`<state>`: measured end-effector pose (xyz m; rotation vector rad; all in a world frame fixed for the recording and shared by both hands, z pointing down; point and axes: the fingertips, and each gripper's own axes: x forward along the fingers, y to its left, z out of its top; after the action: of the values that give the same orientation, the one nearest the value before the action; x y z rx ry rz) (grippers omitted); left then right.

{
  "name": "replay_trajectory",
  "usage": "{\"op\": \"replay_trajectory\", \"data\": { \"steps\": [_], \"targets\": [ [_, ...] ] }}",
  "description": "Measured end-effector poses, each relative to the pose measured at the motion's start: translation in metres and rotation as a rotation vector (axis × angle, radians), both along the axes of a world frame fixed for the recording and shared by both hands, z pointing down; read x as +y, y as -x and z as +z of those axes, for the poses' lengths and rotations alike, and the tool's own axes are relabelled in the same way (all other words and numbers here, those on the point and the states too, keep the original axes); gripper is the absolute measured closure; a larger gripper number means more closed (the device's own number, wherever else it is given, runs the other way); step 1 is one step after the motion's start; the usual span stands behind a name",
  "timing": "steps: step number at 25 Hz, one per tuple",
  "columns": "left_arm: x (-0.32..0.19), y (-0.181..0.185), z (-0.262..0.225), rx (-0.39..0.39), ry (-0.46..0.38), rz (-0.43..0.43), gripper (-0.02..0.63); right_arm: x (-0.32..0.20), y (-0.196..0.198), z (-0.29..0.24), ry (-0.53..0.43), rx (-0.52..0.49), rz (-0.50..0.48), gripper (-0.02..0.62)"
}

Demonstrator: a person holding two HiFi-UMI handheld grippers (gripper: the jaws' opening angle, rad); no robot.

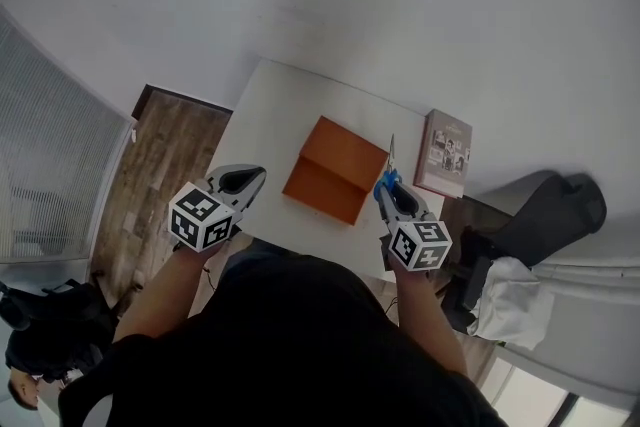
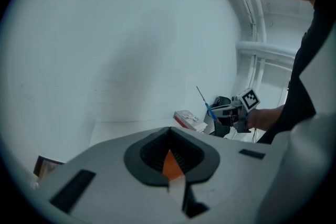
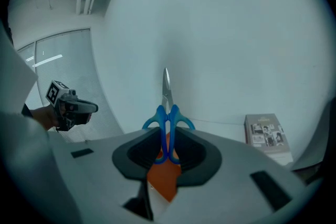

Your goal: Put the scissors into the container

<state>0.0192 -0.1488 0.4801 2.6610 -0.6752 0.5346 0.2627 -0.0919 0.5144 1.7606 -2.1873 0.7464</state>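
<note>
Clamping is confirmed in the right gripper view: the right gripper (image 3: 168,136) has its jaws closed on the blue handles of the scissors (image 3: 167,113), with the blades pointing up and away from it. The left gripper (image 2: 169,136) is held with its jaws brought together and nothing between them. The scissors are carried in the air just beside the right edge of the orange container (image 1: 335,170), which lies on the white table (image 1: 265,100). They are not yet inside it. A book (image 1: 445,153) lies near the table's right edge, close to the blade tips.

The step in hand is judged to be the carrying of the scissors to the container. For the next move, the right gripper would need to be shifted left over the container and lowered. The jaws should be parted only once the scissors are above its interior.

The hold on the handles is shown plainly only in the right gripper view. The position of the scissors beside the container is given only by the head view. In both gripper views the container is reduced to an orange patch seen through the jaw gap. The blades are shown side-on, tilted, only in the left gripper view.
</note>
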Motion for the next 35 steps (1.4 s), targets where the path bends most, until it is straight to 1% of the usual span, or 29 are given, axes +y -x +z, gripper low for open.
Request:
{"op": "replay_trajectory", "data": {
  "steps": [5,16,24,30,35],
  "targets": [
    [-0.005,0.0,0.01,0.0,0.021,0.003,0.598,-0.009,0.004,0.024,0.051,0.003,-0.012,0.512],
    [-0.018,0.012,0.025,-0.003,0.058,-0.005,0.598,-0.021,0.021,0.074,0.156,0.021,-0.049,0.512],
    [-0.026,0.022,0.036,-0.009,0.084,-0.017,0.598,-0.023,0.033,0.107,0.229,0.057,-0.092,0.512],
    [-0.028,0.028,0.044,-0.015,0.102,-0.025,0.598,-0.022,0.042,0.139,0.282,0.111,-0.144,0.512],
    [-0.031,0.033,0.049,-0.018,0.118,-0.032,0.598,-0.021,0.047,0.159,0.326,0.126,-0.167,0.512]
  ]
}}
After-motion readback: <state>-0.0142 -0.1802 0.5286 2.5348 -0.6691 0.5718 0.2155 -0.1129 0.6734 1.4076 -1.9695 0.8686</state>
